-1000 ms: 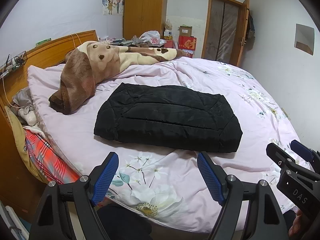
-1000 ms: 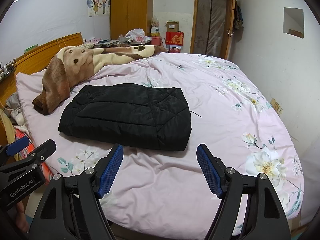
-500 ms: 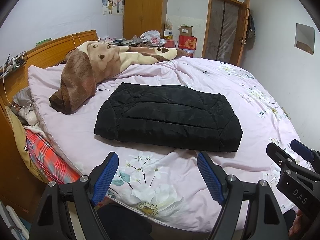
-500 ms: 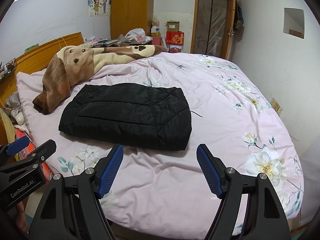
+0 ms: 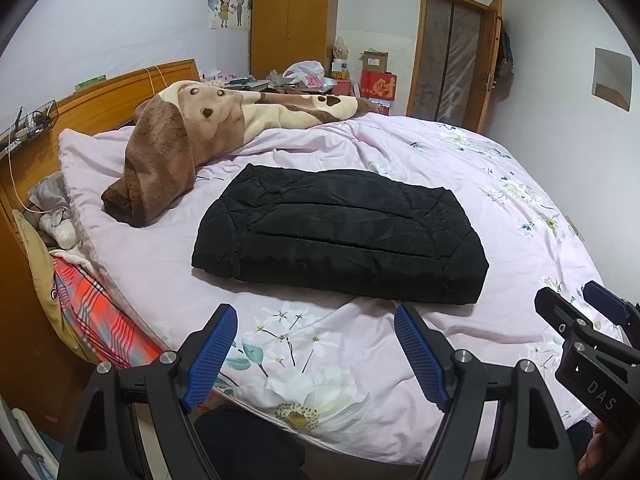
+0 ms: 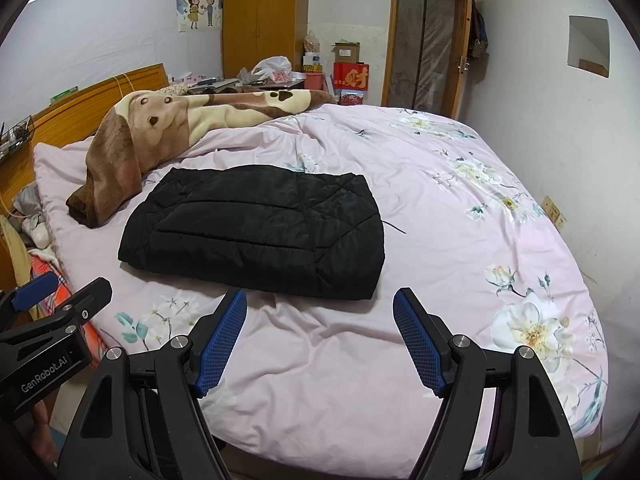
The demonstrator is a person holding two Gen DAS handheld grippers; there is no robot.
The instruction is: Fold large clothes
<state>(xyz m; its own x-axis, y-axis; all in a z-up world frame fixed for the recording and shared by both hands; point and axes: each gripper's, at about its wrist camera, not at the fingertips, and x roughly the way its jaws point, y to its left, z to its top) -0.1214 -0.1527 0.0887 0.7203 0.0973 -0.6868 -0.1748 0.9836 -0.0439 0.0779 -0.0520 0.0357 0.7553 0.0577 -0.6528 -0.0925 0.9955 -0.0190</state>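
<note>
A black quilted jacket [image 5: 340, 236] lies folded into a flat rectangle in the middle of the pink floral bed [image 5: 328, 360]; it also shows in the right wrist view [image 6: 260, 236]. My left gripper [image 5: 316, 332] is open and empty, held over the bed's near edge, short of the jacket. My right gripper [image 6: 320, 320] is open and empty, also short of the jacket's near edge. Each gripper shows at the side of the other's view: the right one [image 5: 580, 312] and the left one [image 6: 60, 292].
A brown and cream dog-print blanket [image 5: 192, 140] lies bunched at the far left of the bed by the wooden headboard [image 5: 100, 96]. Clothes, one red plaid [image 5: 92, 316], fill the gap at the bed's left. A wardrobe [image 5: 294, 20] and door [image 5: 452, 52] stand behind.
</note>
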